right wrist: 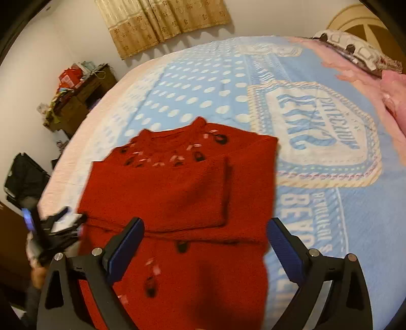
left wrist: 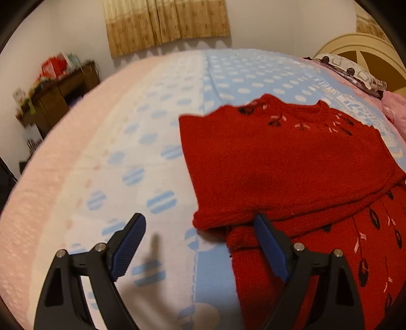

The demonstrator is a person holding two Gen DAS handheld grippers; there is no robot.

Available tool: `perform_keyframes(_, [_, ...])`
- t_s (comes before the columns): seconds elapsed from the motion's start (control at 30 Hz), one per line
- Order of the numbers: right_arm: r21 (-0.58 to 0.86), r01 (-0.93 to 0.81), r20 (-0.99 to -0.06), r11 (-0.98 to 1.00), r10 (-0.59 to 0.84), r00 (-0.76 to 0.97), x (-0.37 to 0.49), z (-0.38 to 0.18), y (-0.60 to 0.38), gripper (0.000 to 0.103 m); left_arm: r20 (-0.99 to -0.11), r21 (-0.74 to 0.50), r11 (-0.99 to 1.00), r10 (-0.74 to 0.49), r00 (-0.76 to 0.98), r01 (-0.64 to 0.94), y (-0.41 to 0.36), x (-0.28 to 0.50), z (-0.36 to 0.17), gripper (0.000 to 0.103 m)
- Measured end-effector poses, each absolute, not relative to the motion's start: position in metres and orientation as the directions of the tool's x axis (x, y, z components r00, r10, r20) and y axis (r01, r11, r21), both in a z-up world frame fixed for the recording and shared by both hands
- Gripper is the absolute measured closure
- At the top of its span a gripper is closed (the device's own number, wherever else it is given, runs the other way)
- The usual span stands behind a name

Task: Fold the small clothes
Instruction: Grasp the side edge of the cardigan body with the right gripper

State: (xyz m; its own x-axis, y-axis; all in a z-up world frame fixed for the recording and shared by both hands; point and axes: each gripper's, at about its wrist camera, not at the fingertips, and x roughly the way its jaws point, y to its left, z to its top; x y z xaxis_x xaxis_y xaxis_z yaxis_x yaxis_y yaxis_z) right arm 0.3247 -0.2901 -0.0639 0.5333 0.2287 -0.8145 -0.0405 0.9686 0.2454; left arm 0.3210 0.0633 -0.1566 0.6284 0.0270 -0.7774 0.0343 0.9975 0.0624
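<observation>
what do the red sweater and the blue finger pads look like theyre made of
Red sweater: looks like knitted wool or acrylic, matte and fuzzy, with thick rolled edges and stitched leaf motifs. Finger pads: probably rubber or soft plastic, matte blue with fine ribbing, mounted on black hard-plastic-looking fingers.

The sweater [right wrist: 177, 193] is red with little black and pink marks, the blanket [right wrist: 253, 83] is light blue with white dots, and the curtain [right wrist: 162, 22] is tan with brown flowers.
</observation>
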Motion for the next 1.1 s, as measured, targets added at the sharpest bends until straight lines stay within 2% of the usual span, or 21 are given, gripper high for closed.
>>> perform_keyframes(0.13, [0.145,-0.073,-0.810,0.987,0.161,0.564,0.318,-0.050,-0.275,0.006,-0.784,0.043,0.999,0.020,0.621,0.023,0.067,0.321,-0.163,0.008])
perform_keyframes(0.27, [0.056,-0.038,-0.797,0.998,0.067,0.600,0.341,-0.068,-0.273,0.006,-0.785,0.041,0.999,0.024,0.619,0.013,0.070,0.321,-0.165,0.002])
perform_keyframes(0.3, [0.054,-0.023,-0.799,0.998,0.057,0.599,0.349,-0.077,-0.274,0.012,-0.786,0.037,0.999,0.026,0.618,0.005,0.071,0.321,-0.166,0.001])
perform_keyframes(0.33, [0.065,-0.011,-0.806,0.998,0.059,0.589,0.358,-0.089,-0.276,0.018,-0.787,0.030,1.000,0.024,0.617,-0.001,0.073,0.321,-0.167,0.000])
perform_keyframes(0.43, [0.110,0.023,-0.828,0.994,0.079,0.555,0.376,-0.113,-0.280,0.027,-0.790,0.013,1.000,0.015,0.613,-0.007,0.076,0.321,-0.168,0.000])
perform_keyframes(0.73, [0.163,0.048,-0.810,0.985,0.106,0.577,0.388,-0.121,-0.288,0.027,-0.793,-0.032,0.999,-0.016,0.608,-0.015,0.081,0.322,-0.170,0.000])
perform_keyframes(0.9, [0.206,0.035,-0.835,0.978,0.157,0.528,0.391,-0.139,-0.285,0.028,-0.796,-0.055,0.998,-0.033,0.604,-0.019,0.084,0.323,-0.171,0.000])
perform_keyframes(0.97, [0.166,0.022,-0.845,0.986,0.131,0.518,0.389,-0.146,-0.276,0.036,-0.797,-0.062,0.998,-0.037,0.603,-0.021,0.085,0.323,-0.171,0.000])
perform_keyframes(1.0, [0.136,0.013,-0.844,0.991,0.109,0.525,0.387,-0.147,-0.272,0.044,-0.797,-0.064,0.998,-0.039,0.603,-0.021,0.085,0.323,-0.171,0.000])
perform_keyframes(1.03, [0.126,0.000,-0.841,0.992,0.107,0.530,0.386,-0.146,-0.269,0.058,-0.797,-0.066,0.998,-0.040,0.602,-0.021,0.085,0.323,-0.172,0.000])
perform_keyframes(1.07, [0.133,-0.012,-0.836,0.991,0.119,0.536,0.384,-0.145,-0.268,0.065,-0.797,-0.067,0.998,-0.041,0.602,-0.021,0.085,0.323,-0.172,0.000])
perform_keyframes(1.1, [0.138,-0.015,-0.829,0.990,0.124,0.545,0.382,-0.141,-0.267,0.078,-0.797,-0.069,0.997,-0.043,0.602,-0.021,0.086,0.323,-0.172,0.000])
